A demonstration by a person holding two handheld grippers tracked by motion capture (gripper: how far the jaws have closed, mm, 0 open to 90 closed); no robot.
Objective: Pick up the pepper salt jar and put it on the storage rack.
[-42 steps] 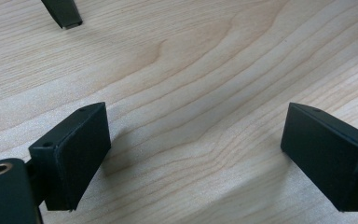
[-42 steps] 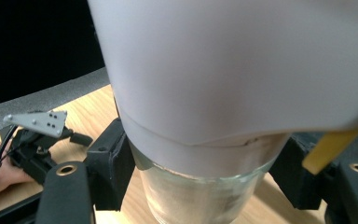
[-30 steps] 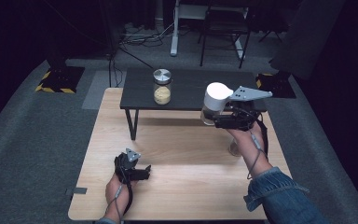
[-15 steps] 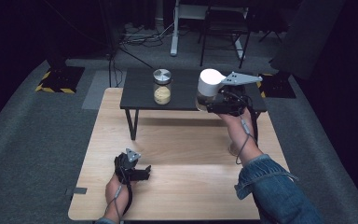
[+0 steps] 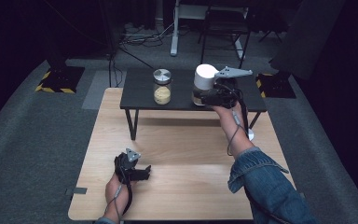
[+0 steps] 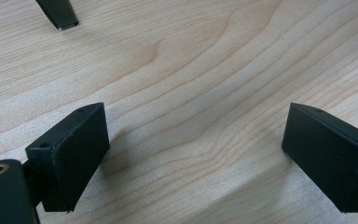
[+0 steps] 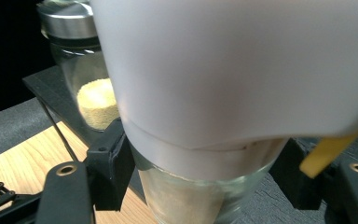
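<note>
Forward goes the right gripper (image 5: 204,97), off the near edge of the low black counter (image 5: 140,91) and in over its top, carrying the glass jar with the tall white lid (image 5: 202,84) with it. Its jaws are clamped on the glass just under the lid, and the jar looks close to the surface, though I can't tell if the base is touching yet. Just to the side stands the second glass jar, silver lid, yellow grains inside (image 5: 162,87), apart from the held one but not by much.

Risk now, as I read it: the grip sits high, so a tilted set-down could rock the jar over when released. A sideways drift would knock the silver-lidded jar. Glass on hard jaws may also slip.

Down on the pale wooden tabletop (image 5: 191,186), the left gripper (image 5: 144,173) rests with jaws spread wide, holding nothing.
</note>
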